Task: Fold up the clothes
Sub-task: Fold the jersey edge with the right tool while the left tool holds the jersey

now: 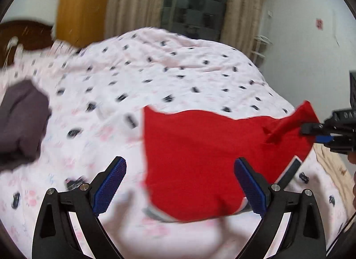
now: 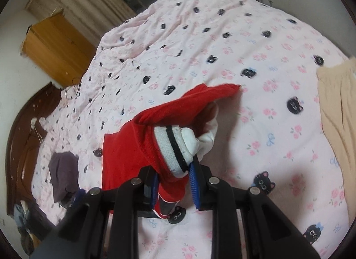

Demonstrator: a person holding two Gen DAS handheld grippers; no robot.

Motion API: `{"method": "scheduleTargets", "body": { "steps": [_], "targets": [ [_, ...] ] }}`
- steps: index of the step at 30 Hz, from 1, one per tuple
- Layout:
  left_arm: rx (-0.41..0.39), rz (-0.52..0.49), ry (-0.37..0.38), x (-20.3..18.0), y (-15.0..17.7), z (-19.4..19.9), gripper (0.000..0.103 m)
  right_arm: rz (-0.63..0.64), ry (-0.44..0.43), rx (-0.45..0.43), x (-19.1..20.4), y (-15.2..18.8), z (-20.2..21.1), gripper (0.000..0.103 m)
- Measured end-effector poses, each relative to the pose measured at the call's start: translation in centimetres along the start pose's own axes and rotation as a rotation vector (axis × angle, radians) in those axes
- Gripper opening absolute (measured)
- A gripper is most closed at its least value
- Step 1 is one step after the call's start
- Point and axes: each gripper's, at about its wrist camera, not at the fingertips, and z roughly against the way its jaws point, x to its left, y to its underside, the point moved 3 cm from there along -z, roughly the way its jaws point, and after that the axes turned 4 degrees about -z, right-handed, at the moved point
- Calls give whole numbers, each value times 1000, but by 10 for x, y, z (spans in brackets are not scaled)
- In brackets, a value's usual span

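Note:
A red garment (image 1: 195,158) with a white-and-black striped cuff (image 2: 175,150) lies partly lifted over the pink cat-print bedsheet (image 1: 155,76). My left gripper (image 1: 180,183) is open above the garment's near left part, holding nothing. My right gripper (image 2: 172,183) is shut on the red garment at its cuffed edge and holds that part up off the bed; it shows at the right of the left wrist view (image 1: 311,130). The rest of the red garment (image 2: 124,154) trails down to the sheet.
A dark purple-grey garment (image 1: 22,121) lies on the bed at the left, also in the right wrist view (image 2: 64,170). A beige cloth (image 2: 338,121) lies at the bed's right edge. A wooden cabinet (image 1: 82,5), brown headboard (image 2: 20,138) and curtains stand behind.

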Motion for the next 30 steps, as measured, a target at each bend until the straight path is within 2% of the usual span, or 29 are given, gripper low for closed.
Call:
{"method": "scheduleTargets", "body": {
  "steps": [5, 7, 12, 22, 30],
  "targets": [
    [115, 297, 148, 59, 28, -29, 96, 91, 16, 12, 31, 3, -7, 25],
    [92, 345, 190, 67, 31, -28, 96, 128, 22, 17, 43, 5, -10, 25],
    [77, 295, 207, 55, 35, -24, 96, 243, 38, 34, 76, 13, -18, 25],
    [16, 420, 260, 82, 37, -16, 96, 449, 53, 92, 133, 47, -41, 25],
    [-2, 451, 267, 88, 39, -15, 96, 607, 96, 188, 148, 90, -75, 25]
  ]
}}
